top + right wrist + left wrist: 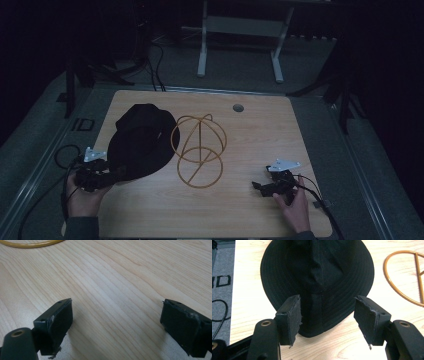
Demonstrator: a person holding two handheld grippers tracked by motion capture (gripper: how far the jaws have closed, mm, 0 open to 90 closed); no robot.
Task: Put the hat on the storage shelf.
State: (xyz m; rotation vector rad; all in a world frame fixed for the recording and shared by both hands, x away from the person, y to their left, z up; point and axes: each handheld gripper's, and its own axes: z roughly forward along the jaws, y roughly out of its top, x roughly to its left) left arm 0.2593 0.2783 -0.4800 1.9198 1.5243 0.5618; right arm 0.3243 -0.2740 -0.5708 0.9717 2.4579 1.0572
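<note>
Black hat (317, 277) brim between left hand-held gripper (327, 317) jaws.

1 black hat (140, 141), 1 wire hat stand (199, 150), 2 grippers, 1 table (260, 135).

bare table (260, 130) right of wire stand (199, 150); black hat (140, 140) crowding its left

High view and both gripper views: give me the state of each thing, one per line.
Black hat: lying flat on the table, brim toward the left gripper.
Wire hat stand: upright beside the hat, nothing on it.
Left gripper: jaws open, straddling the hat's brim edge.
Right gripper: jaws open over bare wood, holding nothing.
</note>
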